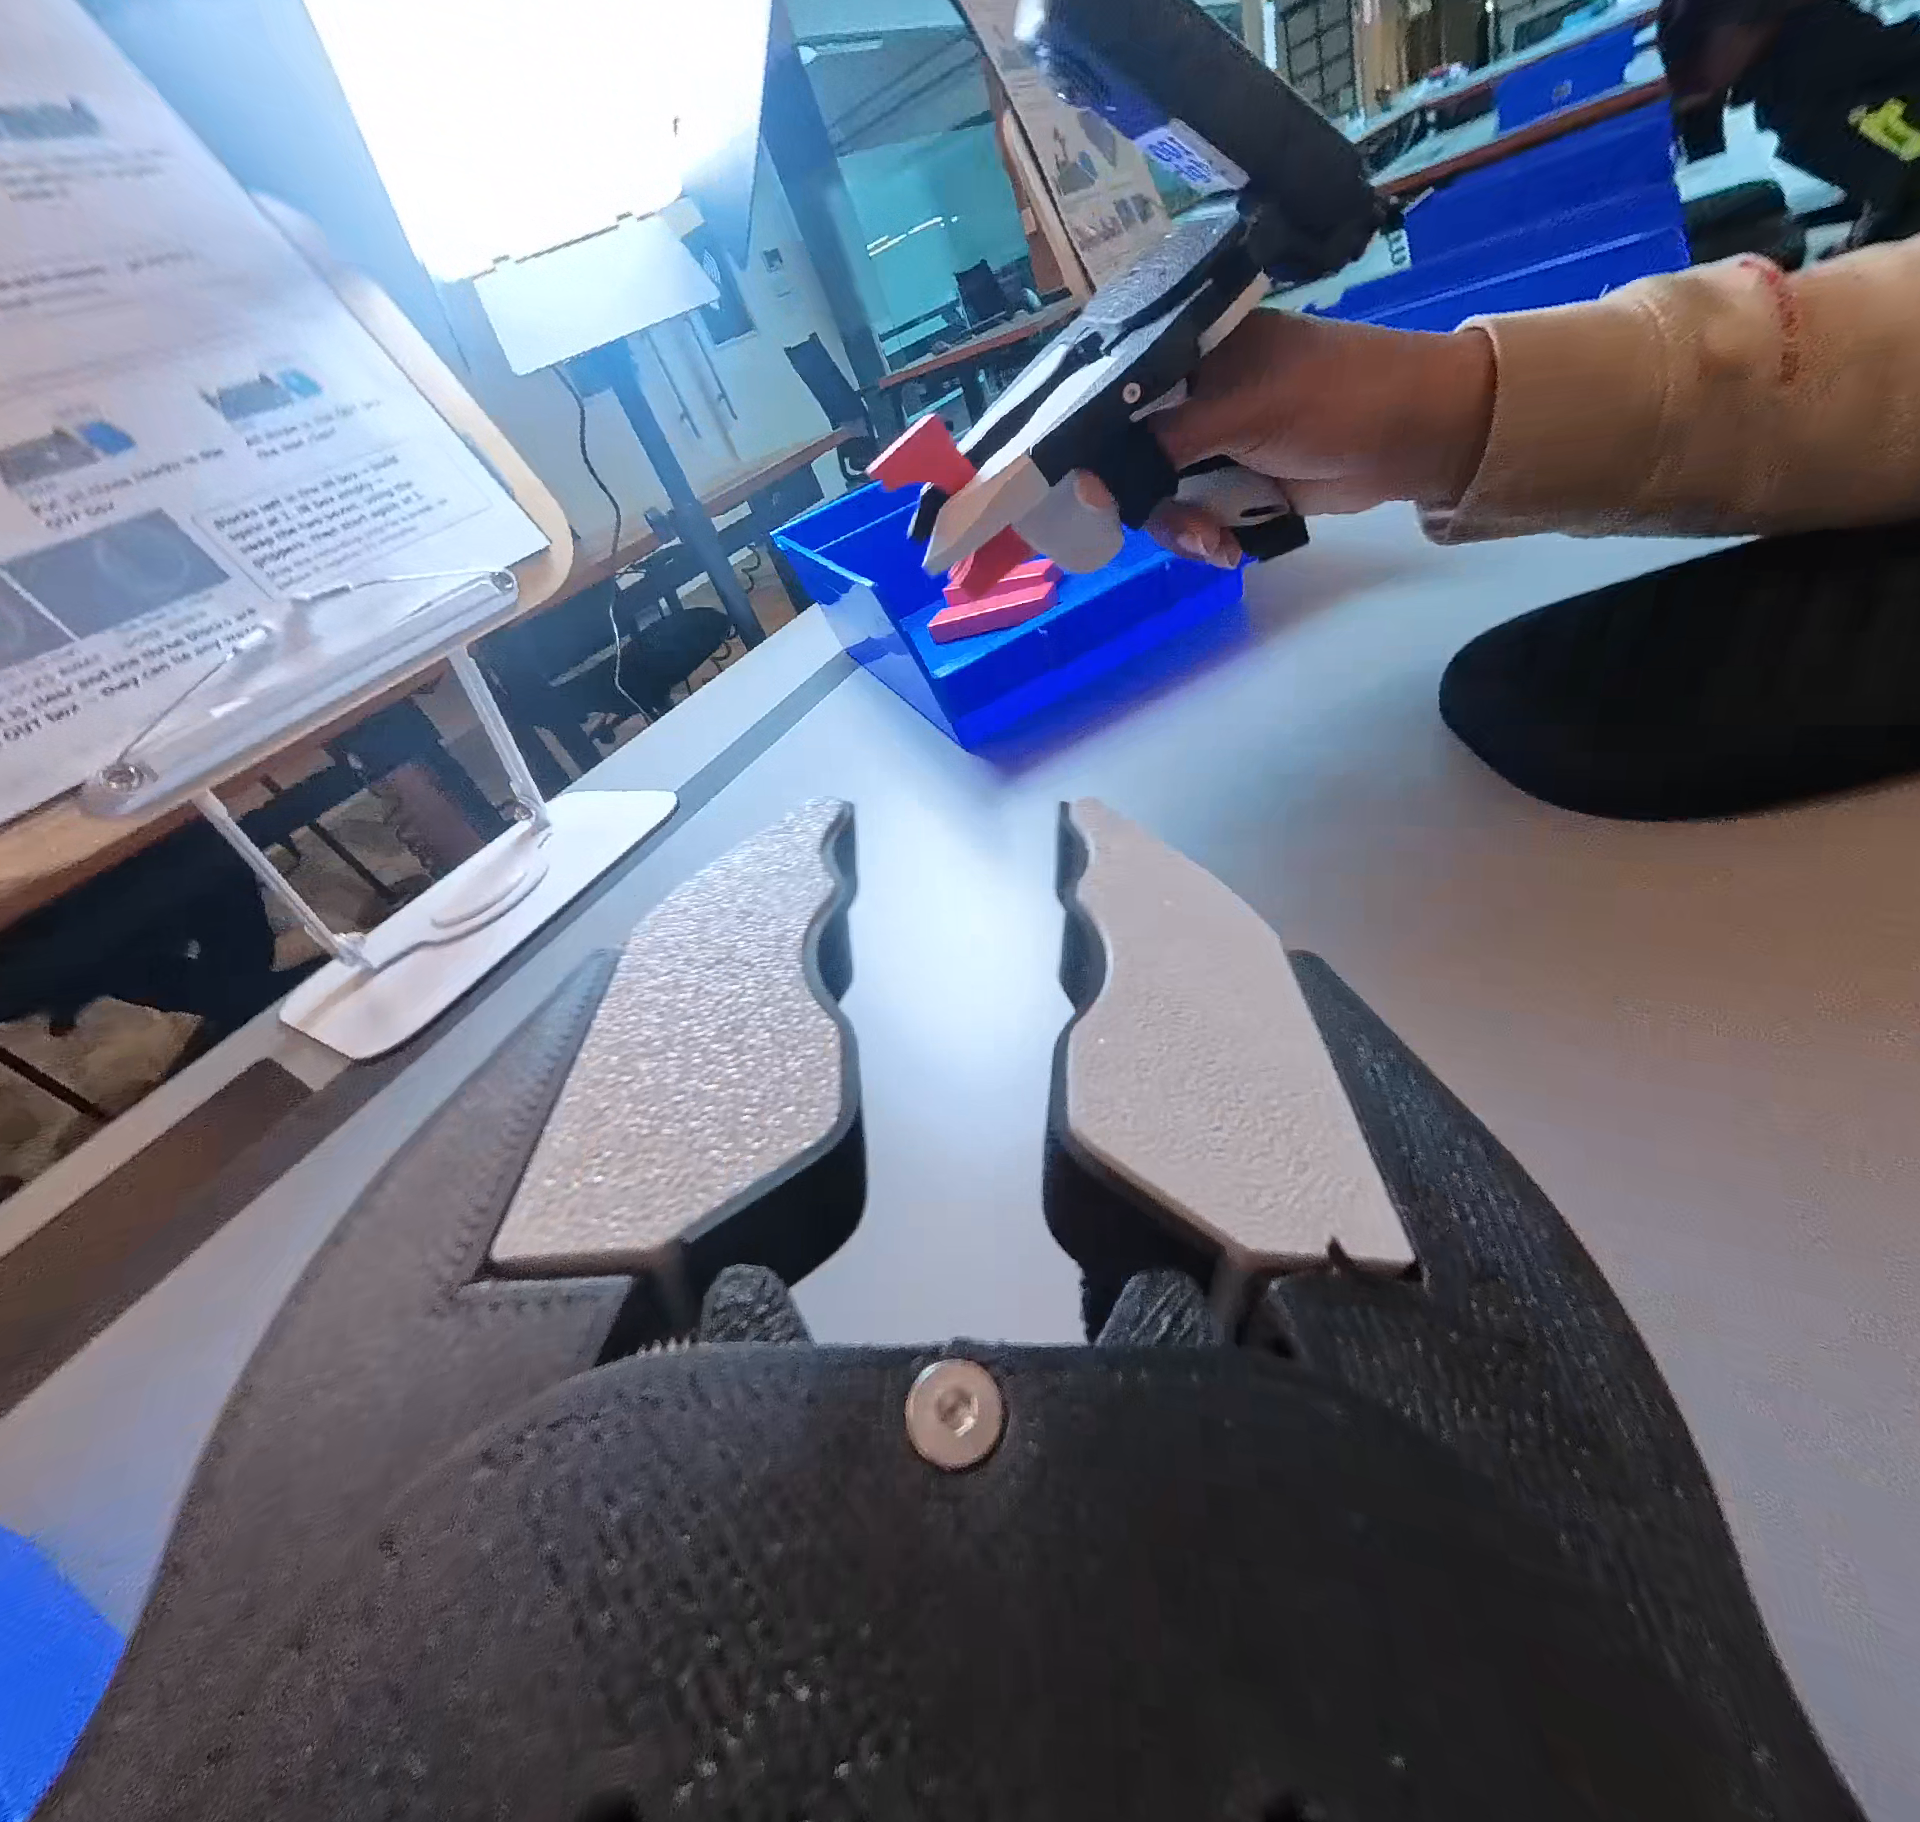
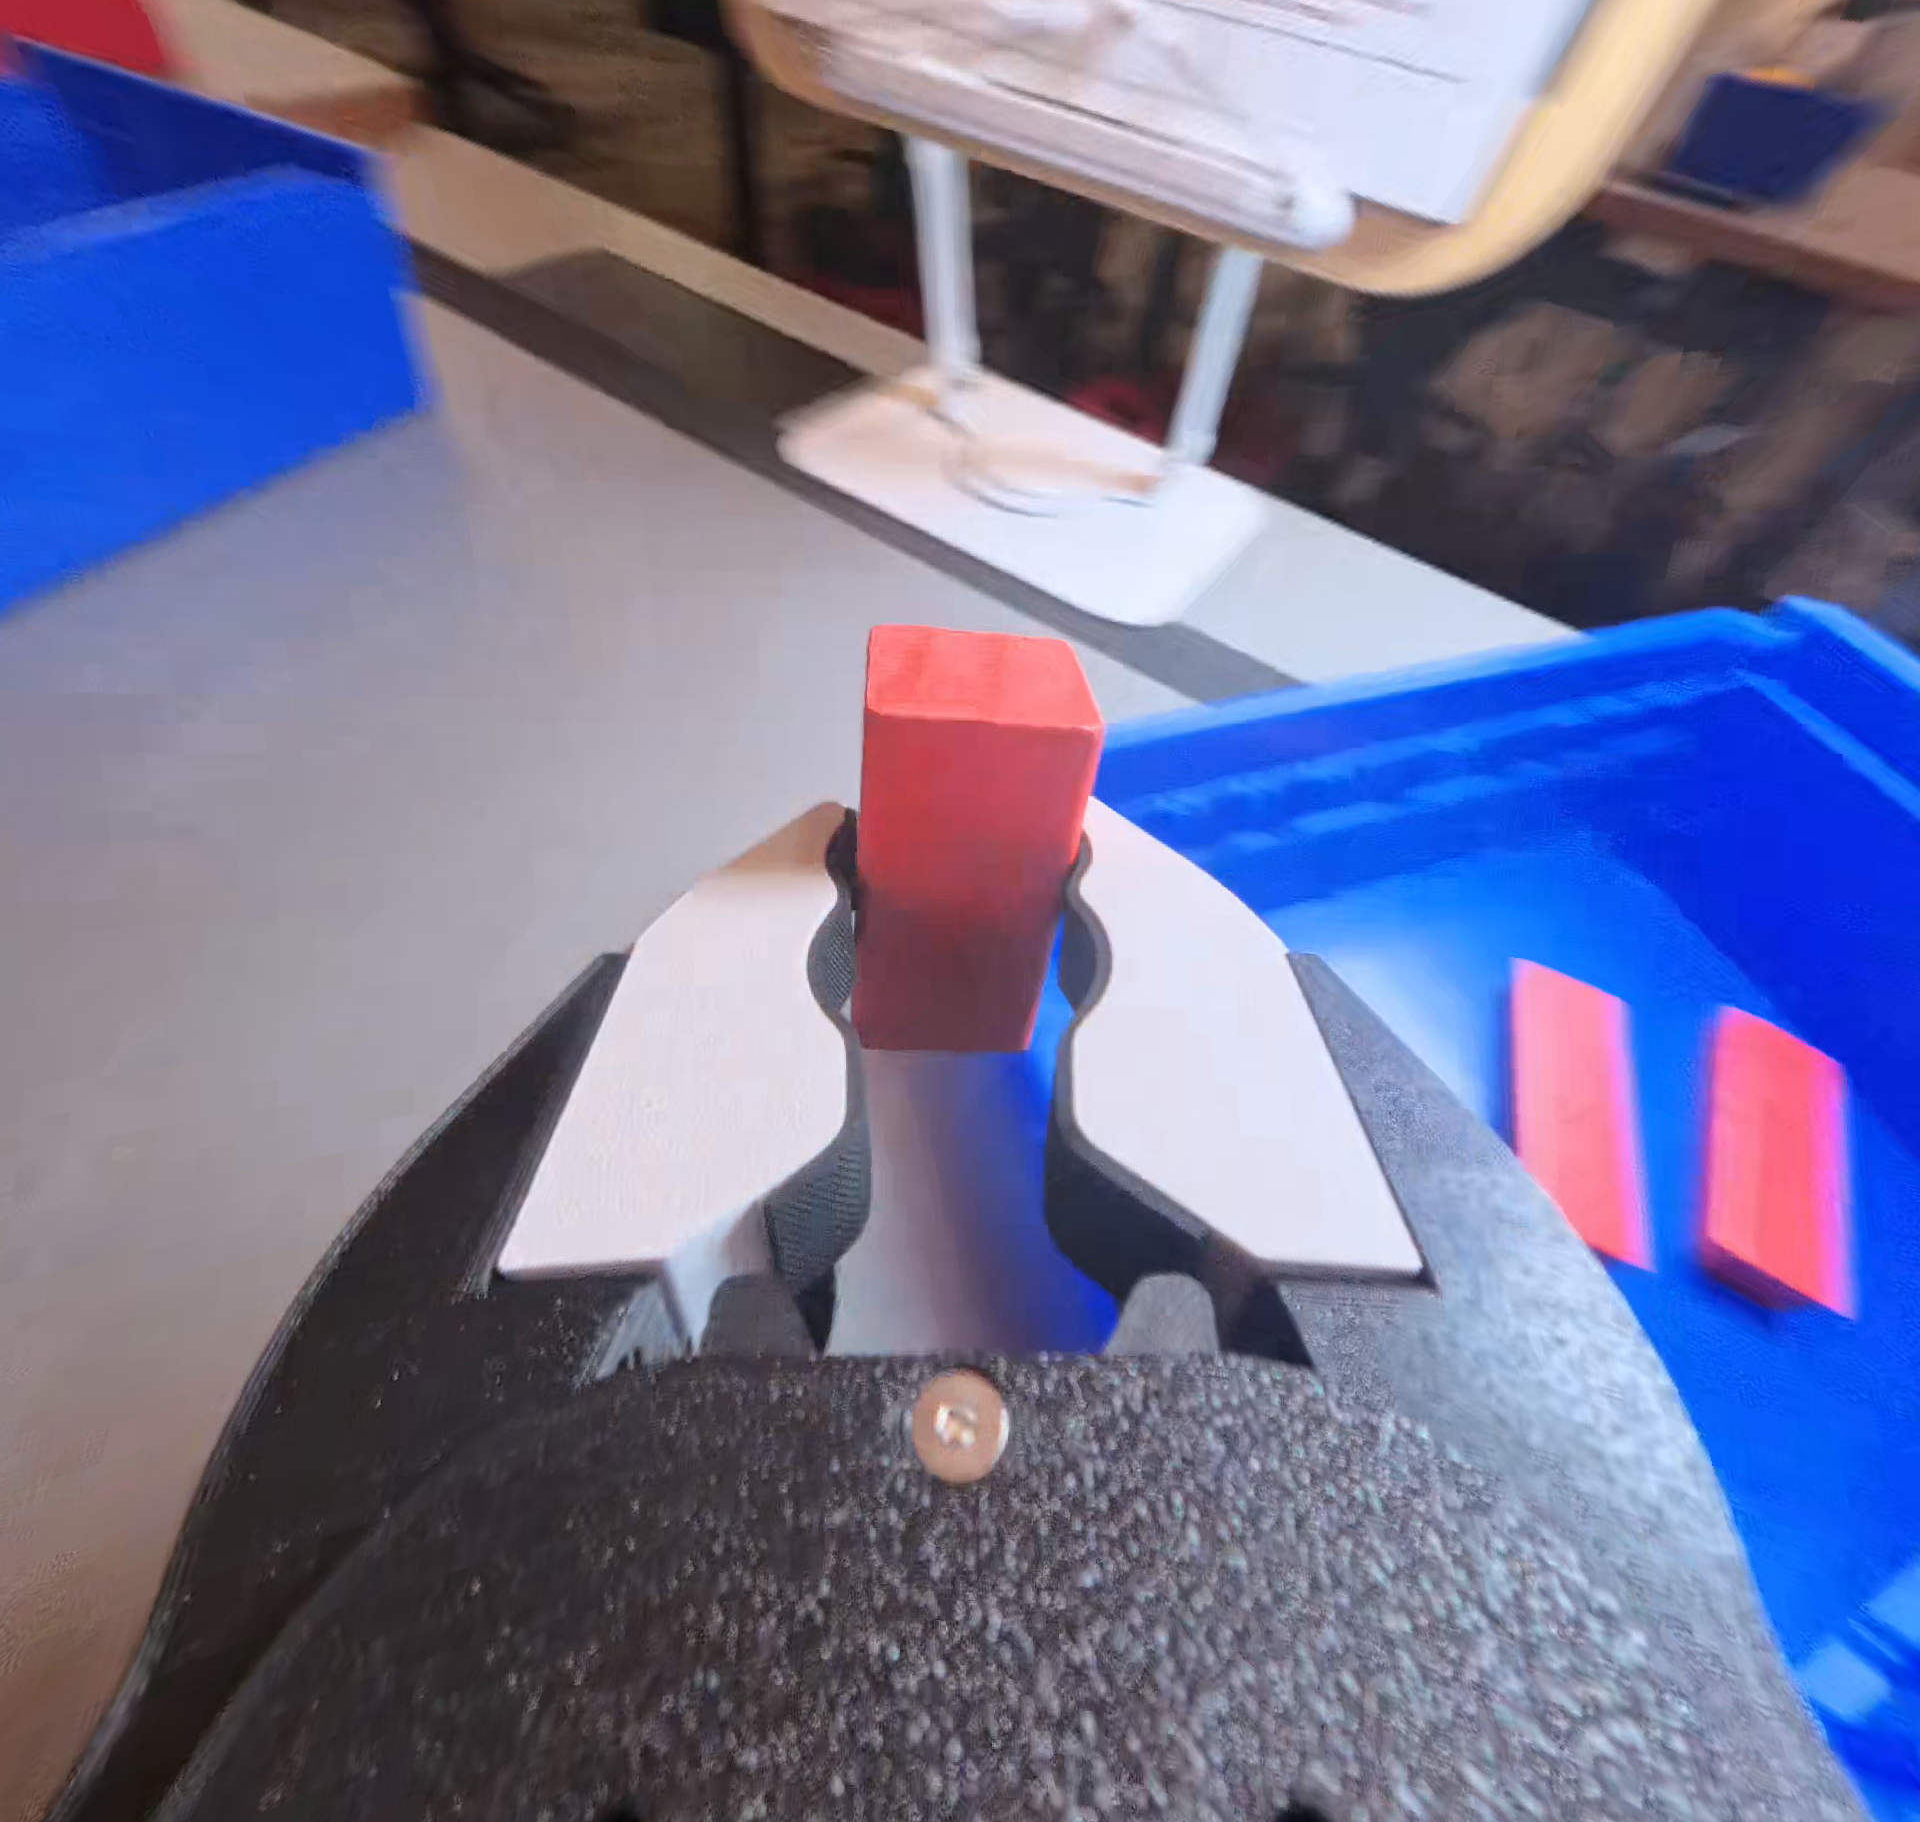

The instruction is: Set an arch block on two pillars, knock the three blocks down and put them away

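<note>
The grey-fingered black left gripper (image 1: 956,837) hangs low with jaws parted and empty, while the matching right gripper (image 2: 961,868), hand-held (image 1: 1320,422), pinches a red rectangular wooden block (image 2: 971,837).

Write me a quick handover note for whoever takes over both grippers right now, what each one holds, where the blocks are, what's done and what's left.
Right gripper: shut on a red block, held over the blue bin.
Left gripper: open, empty, low over the grey table.
Blocks: at least two red blocks lie in that bin.
Done: nothing built on the table that shows.
Left: whether this block is going in or coming out cannot be told; check before continuing.
</note>
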### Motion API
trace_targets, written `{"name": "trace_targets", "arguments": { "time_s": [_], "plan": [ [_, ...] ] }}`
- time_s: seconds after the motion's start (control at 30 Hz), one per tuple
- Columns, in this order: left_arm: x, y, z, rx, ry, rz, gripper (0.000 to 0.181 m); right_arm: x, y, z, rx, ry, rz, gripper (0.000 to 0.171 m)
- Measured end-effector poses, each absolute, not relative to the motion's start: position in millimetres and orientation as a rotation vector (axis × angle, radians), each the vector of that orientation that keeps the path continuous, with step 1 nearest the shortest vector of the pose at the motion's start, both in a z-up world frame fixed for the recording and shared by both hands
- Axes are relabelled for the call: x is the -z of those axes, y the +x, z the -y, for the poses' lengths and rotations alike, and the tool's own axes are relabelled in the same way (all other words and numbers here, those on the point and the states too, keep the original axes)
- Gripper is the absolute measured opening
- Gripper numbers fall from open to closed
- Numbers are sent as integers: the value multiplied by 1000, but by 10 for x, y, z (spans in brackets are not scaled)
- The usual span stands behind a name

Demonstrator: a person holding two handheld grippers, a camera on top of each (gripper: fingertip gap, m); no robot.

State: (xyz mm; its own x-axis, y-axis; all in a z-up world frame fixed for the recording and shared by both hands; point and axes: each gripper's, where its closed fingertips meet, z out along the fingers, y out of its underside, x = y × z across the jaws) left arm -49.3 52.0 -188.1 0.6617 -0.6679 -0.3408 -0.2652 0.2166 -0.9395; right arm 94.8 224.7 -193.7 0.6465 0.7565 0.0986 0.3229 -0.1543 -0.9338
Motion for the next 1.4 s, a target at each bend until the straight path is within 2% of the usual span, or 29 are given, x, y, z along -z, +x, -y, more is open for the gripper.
{"name": "trace_targets", "arguments": {
  "time_s": [0.07, 0.27, 0.33, 0.4, 0.57, 1.1, 1.3, 1.4],
  "plan": [
    [1875, -549, -535, 359, -1378, -836, 23, 2021, 1414, -2576, -257, -1822, 791, 36],
    [1947, -590, -564, 376, -1423, -837, 2, 2448, 2006, -2910, 148, -2009, 755, 37],
    [1943, -614, -578, 367, -1431, -827, 1, 2417, 2129, -2978, 269, -1985, 708, 52],
    [1945, -627, -584, 365, -1438, -823, 1, 2313, 2182, -3005, 323, -1934, 669, 55],
    [1987, -633, -607, 347, -1453, -828, 0, 2123, 2039, -2953, 266, -1814, 694, 47],
    [1783, -737, -572, 344, -1402, -766, 0, 1775, 1158, -2340, -139, -1466, 952, 42],
    [1810, -745, -589, 313, -1403, -778, 0, 2069, 969, -2191, -127, -1489, 1169, 50],
    [1592, -837, -534, 260, -1347, -766, 0, 2216, 881, -2135, -134, -1482, 1235, 50]
  ]
}}
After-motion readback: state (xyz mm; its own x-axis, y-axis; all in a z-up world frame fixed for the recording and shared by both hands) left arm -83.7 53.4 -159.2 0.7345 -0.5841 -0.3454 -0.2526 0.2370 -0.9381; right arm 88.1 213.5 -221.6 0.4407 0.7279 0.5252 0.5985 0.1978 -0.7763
